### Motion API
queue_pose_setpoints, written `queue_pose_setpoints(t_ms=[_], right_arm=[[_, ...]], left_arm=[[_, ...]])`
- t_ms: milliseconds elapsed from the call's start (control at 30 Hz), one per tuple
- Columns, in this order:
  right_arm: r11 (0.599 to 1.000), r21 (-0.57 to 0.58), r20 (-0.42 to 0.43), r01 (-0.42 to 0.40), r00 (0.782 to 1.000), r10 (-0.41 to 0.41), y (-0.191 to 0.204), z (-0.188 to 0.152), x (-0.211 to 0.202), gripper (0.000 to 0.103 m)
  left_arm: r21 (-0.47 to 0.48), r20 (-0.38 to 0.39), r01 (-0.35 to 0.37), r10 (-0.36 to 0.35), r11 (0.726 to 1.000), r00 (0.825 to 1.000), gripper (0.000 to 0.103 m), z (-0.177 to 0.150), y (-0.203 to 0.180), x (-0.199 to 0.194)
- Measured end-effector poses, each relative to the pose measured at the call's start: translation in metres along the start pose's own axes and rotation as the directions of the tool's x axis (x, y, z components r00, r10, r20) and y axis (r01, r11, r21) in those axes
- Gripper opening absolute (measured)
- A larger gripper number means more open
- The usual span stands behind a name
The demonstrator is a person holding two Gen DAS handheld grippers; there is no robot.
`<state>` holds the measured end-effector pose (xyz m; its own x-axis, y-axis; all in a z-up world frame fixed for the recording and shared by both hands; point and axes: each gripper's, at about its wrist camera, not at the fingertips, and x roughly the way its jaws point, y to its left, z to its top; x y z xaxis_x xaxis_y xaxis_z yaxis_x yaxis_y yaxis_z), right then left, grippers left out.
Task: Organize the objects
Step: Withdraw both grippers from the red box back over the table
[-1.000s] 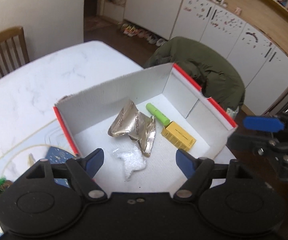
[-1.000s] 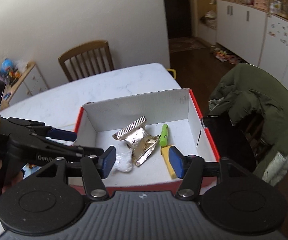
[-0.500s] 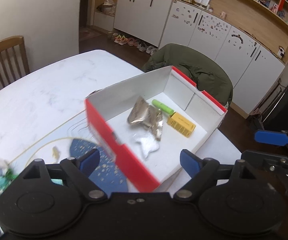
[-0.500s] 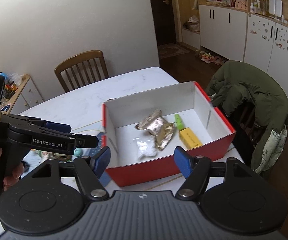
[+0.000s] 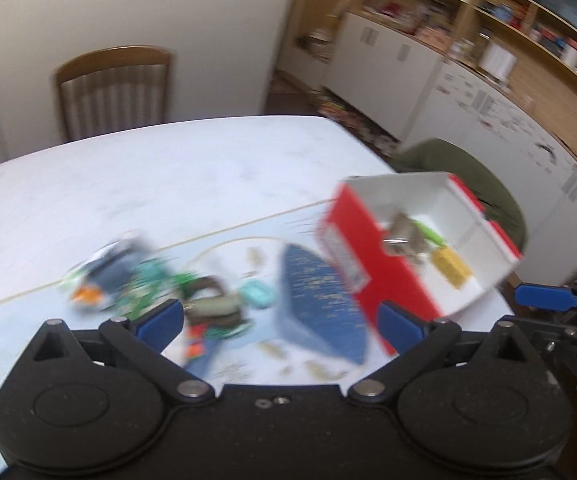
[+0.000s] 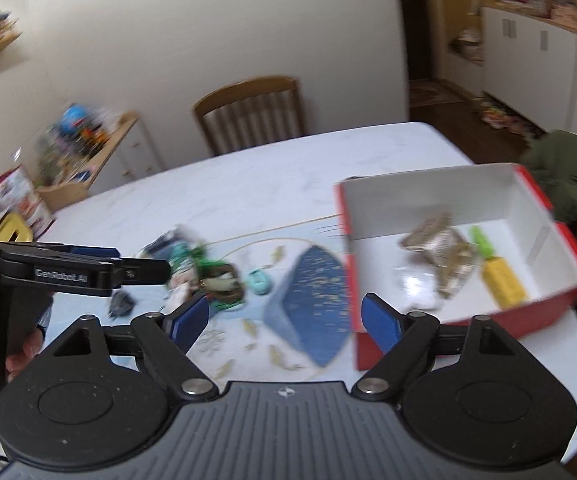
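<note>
Two tools, left tool [image 5: 279,317] and right tool [image 6: 285,315], hover with fingers apart and empty over a white surface [image 6: 248,184]; a red box [image 6: 464,320] sits right, blurred clutter [image 6: 204,272] left.

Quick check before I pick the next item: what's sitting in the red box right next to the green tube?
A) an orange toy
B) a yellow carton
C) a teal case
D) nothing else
B: in the right wrist view the yellow carton lies beside the green tube on the floor of the red box.
</note>
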<state>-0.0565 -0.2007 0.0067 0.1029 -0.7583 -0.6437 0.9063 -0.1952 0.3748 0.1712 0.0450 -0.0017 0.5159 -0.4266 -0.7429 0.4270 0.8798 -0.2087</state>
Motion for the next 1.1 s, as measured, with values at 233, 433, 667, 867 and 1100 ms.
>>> queue_pose_setpoints(t_ms=[233,433,667,867,1100], right_arm=[[0.991,-0.106,-0.092,-0.08,0.993,0.07,0.039,0.007,0.052,0.084],[0.979,-0.163,-0.168,-0.121,0.981,0.093,0.064,0.011,0.098,0.084],[0.945,-0.287,-0.186,-0.16,0.976,0.108,0.097,0.013,0.145,0.084],[0.923,-0.335,-0.241,-0.191,0.964,0.112,0.121,0.006,0.187,0.084],[0.902,-0.383,-0.277,-0.197,0.956,0.092,0.141,-0.006,0.219,0.084]], left_arm=[[-0.138,0.024,-0.103,0.107,0.985,0.994,0.103,-0.025,0.062,-0.022],[-0.224,0.044,-0.165,0.179,0.961,0.983,0.103,-0.044,0.099,-0.027],[-0.356,0.032,-0.212,0.238,0.91,0.971,0.102,-0.059,0.141,-0.006],[-0.388,0.01,-0.257,0.283,0.885,0.959,0.102,-0.068,0.164,0.019],[-0.395,-0.002,-0.272,0.296,0.877,0.955,0.097,-0.074,0.177,0.038]])
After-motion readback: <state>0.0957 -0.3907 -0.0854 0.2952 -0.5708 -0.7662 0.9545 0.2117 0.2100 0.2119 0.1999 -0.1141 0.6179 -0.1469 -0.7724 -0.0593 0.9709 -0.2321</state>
